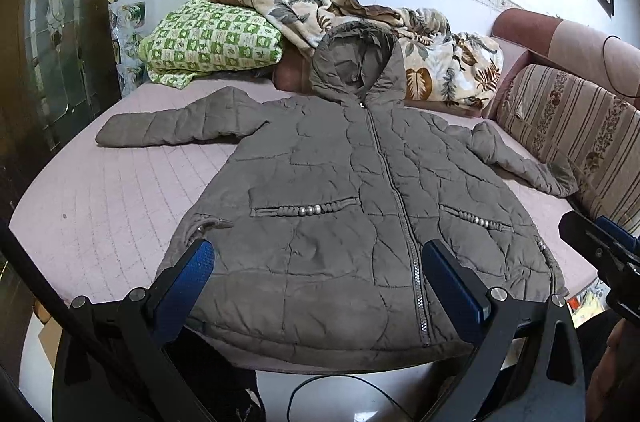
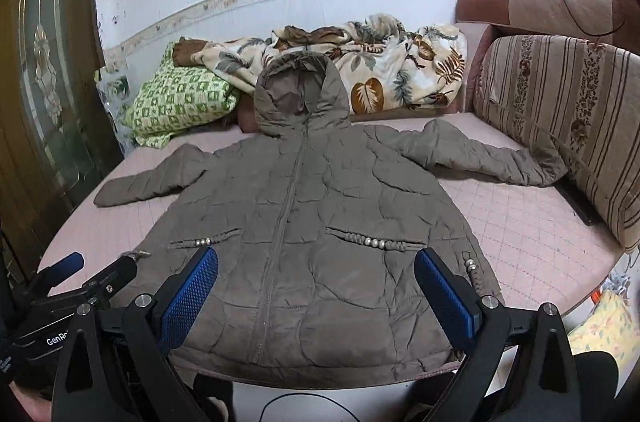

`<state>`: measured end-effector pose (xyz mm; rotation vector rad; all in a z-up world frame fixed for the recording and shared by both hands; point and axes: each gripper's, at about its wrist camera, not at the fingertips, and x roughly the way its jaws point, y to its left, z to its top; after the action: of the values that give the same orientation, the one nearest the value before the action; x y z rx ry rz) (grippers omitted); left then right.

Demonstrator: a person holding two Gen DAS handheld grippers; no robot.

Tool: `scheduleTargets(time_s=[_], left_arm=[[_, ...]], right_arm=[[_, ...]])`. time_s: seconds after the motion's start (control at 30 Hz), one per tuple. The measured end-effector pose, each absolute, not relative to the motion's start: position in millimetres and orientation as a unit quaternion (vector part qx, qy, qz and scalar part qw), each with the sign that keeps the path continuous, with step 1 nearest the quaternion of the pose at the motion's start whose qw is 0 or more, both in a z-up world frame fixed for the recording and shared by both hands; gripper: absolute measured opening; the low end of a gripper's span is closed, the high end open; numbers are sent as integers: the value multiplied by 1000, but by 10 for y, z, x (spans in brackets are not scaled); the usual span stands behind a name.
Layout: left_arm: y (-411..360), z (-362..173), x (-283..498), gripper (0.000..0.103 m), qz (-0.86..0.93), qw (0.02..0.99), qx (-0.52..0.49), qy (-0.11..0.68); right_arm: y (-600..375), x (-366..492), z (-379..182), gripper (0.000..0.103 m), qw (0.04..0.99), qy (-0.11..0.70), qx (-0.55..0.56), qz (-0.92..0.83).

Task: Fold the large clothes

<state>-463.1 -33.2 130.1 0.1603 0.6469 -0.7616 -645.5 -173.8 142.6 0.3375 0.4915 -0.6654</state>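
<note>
- Lying front-up on the pink quilted bed (image 1: 120, 190), the grey-brown padded coat (image 1: 340, 206) is zipped shut and spread flat — a layout that exposes every edge a fold would need, so I judge the folding has not yet begun.
- The coat's sleeve on the left of the views (image 2: 148, 182) stretches straight out over bare bedding, away from the body, probably so it can be swung inward across the chest in one move.
- The green checked pillow (image 1: 212, 40) and the leaf-print blanket (image 2: 376, 66) are pushed up against the wall behind the coat, which leaves the middle of the bed free as a working surface.
- The left tool (image 1: 316, 286) hangs over the left half of the hem with its blue pads wide apart and nothing between them; it looks placed to take that corner or side seam.
- The hood (image 2: 300, 94) props upright against the bedding behind it, so it will likely need laying down before the coat packs flat.
- The right tool (image 2: 316, 294) hangs over the right half of the hem, jaws likewise spread and empty — mirroring its partner for a two-handed lift.
- The other sleeve (image 2: 492, 158) ends close against the striped cushion (image 2: 568, 118), so its cuff has little room there.
</note>
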Motion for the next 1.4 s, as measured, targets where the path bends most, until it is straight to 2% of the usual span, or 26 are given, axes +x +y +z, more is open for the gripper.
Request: scheduleTargets(time_s=[0.8, 1.23, 1.4], left_arm=[[-516, 1016, -4529, 103, -364, 864, 112, 331], [-854, 989, -4492, 103, -377, 859, 135, 318], [-1075, 1106, -4408, 103, -386, 864, 146, 290]], right_arm=[[-1991, -6335, 1080, 100, 883, 285, 186, -323], [-2251, -6354, 925, 100, 869, 299, 209, -335], [-2369, -6392, 916, 100, 867, 298, 216, -337]])
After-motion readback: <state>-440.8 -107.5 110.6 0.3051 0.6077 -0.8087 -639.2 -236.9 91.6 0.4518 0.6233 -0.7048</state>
